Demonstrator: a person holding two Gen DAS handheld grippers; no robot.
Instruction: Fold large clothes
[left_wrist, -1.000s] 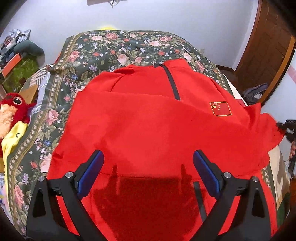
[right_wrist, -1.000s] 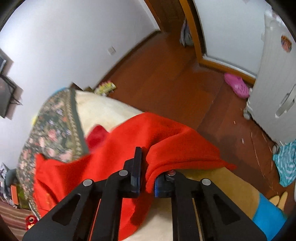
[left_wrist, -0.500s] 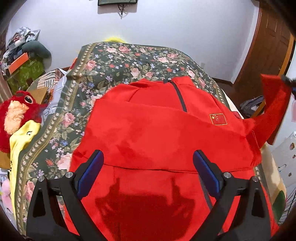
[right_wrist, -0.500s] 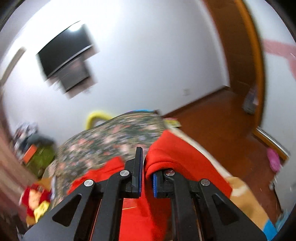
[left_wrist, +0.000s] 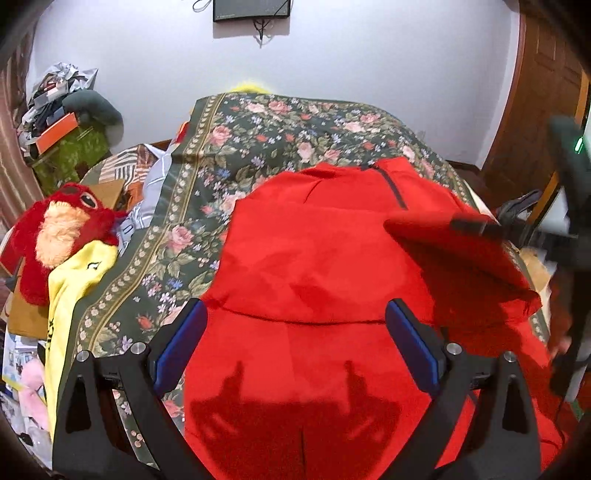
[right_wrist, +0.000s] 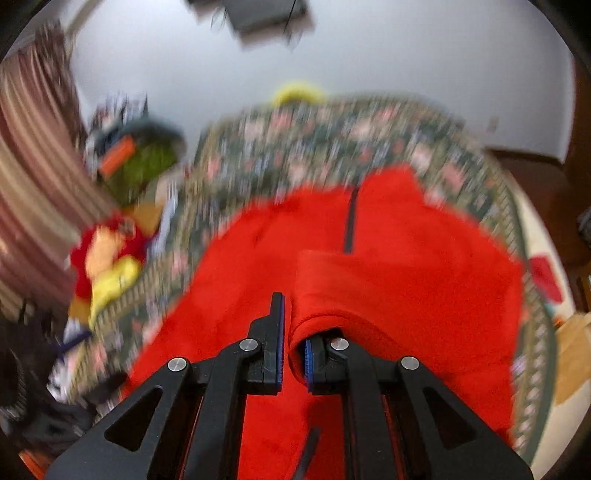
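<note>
Left wrist view: a red zip-neck top (left_wrist: 314, 266) lies spread, front up, across the centre and lower frame on a floral bedspread (left_wrist: 258, 140). The left gripper (left_wrist: 295, 343) hangs above the lower part of the garment, jaws wide apart and empty. At right of frame, the right gripper (left_wrist: 476, 227) carries a sleeve (left_wrist: 461, 251) lifted over the chest.

Right wrist view (blurred): the right gripper (right_wrist: 293, 354) is clamped on a fold of the sleeve (right_wrist: 332, 288), which drapes over its right-hand finger, with the zip (right_wrist: 351, 225) above it in the frame.

Progress, as judged: the lower part appears doubled under a crosswise edge at mid-frame; the sleeve is only part-way in. Laying it flat and the later folds remain. A red plush toy (left_wrist: 59, 229) sits at left.
</note>
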